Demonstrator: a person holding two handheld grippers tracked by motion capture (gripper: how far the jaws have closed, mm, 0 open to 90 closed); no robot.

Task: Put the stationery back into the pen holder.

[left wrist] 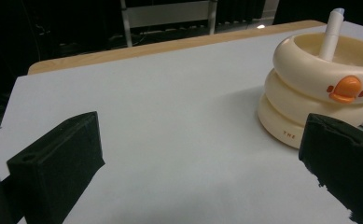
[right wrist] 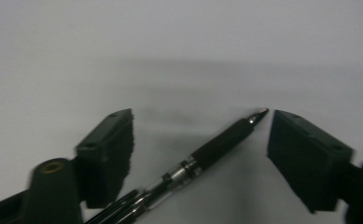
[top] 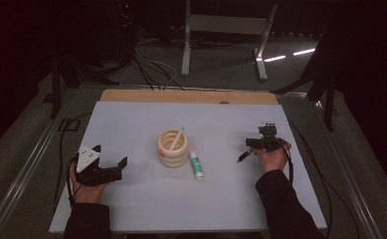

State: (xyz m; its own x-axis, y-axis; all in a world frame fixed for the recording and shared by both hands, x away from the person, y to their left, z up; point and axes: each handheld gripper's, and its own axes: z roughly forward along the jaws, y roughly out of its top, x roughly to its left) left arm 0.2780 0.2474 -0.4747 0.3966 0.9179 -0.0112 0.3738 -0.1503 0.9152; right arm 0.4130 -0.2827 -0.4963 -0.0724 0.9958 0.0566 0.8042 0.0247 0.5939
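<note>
While right tongs (right wrist: 200, 135) straddle pen (right wrist: 216, 147), bare table (right wrist: 170, 46) beyond

Dim room with dark surroundings, white table (top: 131, 199) lit from above, soft shadows, bright floor glints beyond, right gripper view blurred, slightly grainy

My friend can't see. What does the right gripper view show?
A black pen lies slantwise on the white table between the right gripper's two black jaws, which stand apart and do not press it. Its tip points toward the right-hand jaw.
</note>
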